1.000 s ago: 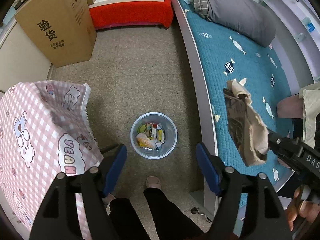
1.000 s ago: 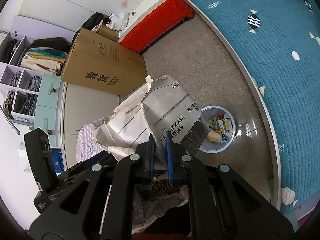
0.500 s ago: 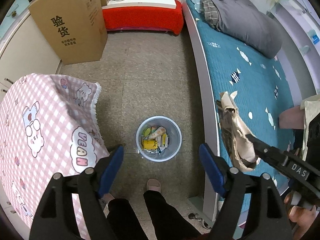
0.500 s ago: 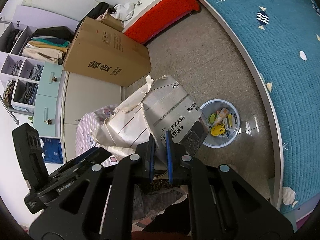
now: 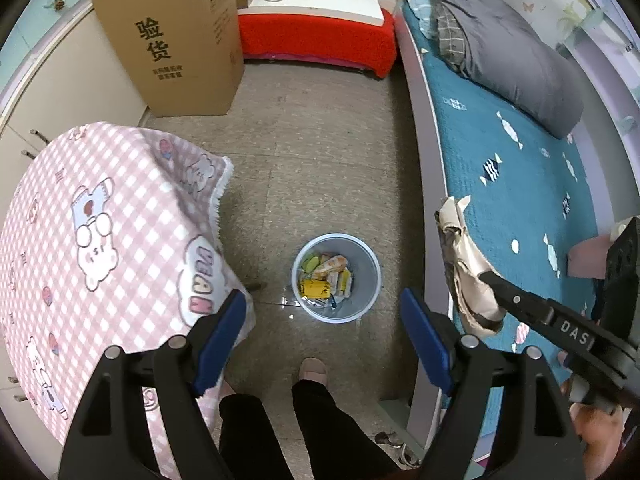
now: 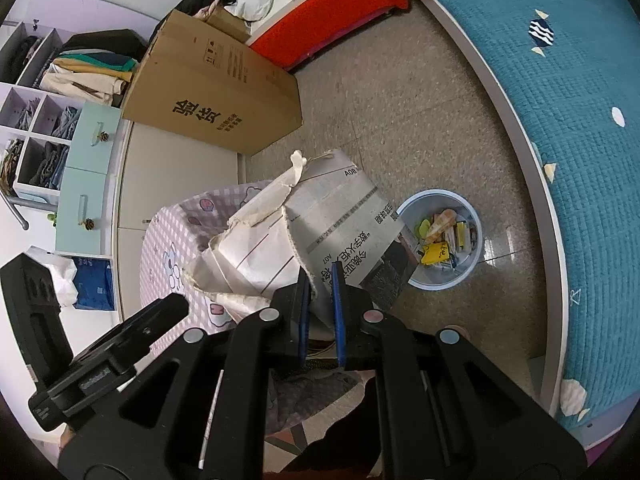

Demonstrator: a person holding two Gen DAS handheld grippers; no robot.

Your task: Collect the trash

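Note:
My right gripper (image 6: pixel 320 280) is shut on a crumpled newspaper (image 6: pixel 304 232) and holds it high over the floor, left of the bin. The same newspaper (image 5: pixel 468 272) shows edge-on in the left wrist view, with the right gripper (image 5: pixel 486 278) over the bed's edge. A round grey trash bin (image 5: pixel 370 276) stands on the floor with several wrappers inside; it also shows in the right wrist view (image 6: pixel 476 216). My left gripper (image 5: pixel 324 308) is open and empty, high above the bin.
A table with a pink checked cloth (image 5: pixel 100 232) stands left of the bin. A bed with a teal quilt (image 5: pixel 520 168) runs along the right. A large cardboard box (image 5: pixel 172 40) and a red bench (image 5: pixel 316 40) stand at the far end. The person's legs (image 5: pixel 304 408) are below.
Both grippers have risen and pulled back, so the bin looks smaller and lower in view. The right gripper still grips the newspaper.

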